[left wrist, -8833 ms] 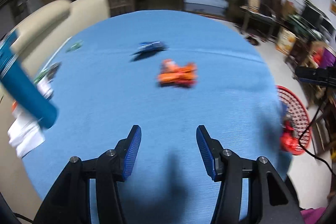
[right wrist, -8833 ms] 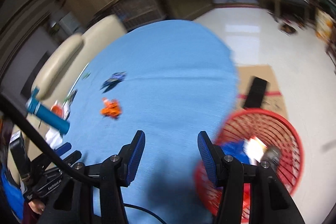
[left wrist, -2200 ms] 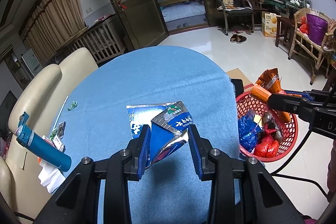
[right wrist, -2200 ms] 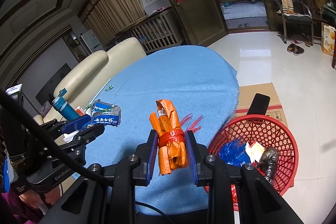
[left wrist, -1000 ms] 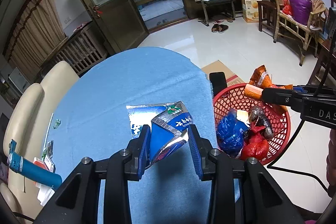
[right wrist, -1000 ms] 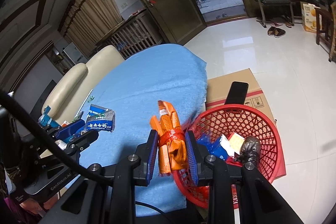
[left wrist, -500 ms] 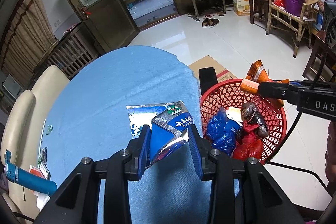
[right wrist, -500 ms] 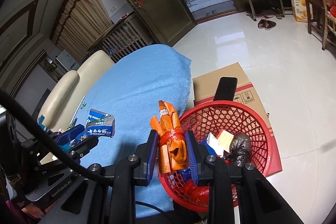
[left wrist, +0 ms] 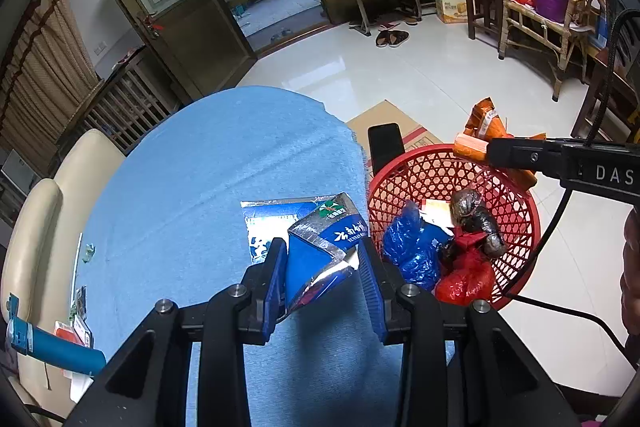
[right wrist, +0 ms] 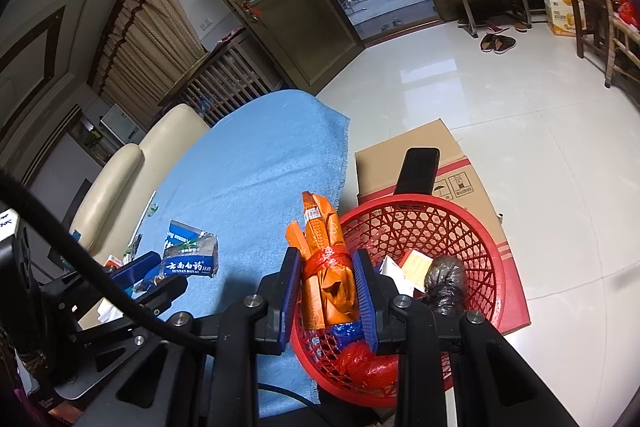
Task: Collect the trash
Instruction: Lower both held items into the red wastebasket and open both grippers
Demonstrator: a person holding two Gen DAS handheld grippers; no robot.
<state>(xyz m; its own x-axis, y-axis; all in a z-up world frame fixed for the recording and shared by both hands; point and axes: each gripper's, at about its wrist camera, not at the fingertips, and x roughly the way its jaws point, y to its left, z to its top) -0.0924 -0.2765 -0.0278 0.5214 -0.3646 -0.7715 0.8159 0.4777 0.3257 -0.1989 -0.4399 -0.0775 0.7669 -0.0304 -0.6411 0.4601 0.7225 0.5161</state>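
A blue-and-silver wrapper (left wrist: pixel 320 251), an orange packet (right wrist: pixel 326 267) tied in red, a red lattice basket (right wrist: pixel 440 223) beside a light-blue tablecloth (left wrist: pixel 200 187)

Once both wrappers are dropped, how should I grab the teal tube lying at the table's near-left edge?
Grip the teal tube across its plain middle, coming from above with fingers straddling its width. It lies flat, pointing left-right, and the capped left end looks uneven. Papers crowd it, so descend straight.

A crumpled blue-and-silver foil carton (left wrist: pixel 320 259) is held tilted above the blue cloth, beside a red lattice plastic basket (left wrist: pixel 516 195). An orange wrapper bundle tied with red plastic (right wrist: pixel 326 267) is held upright over the basket's rim.
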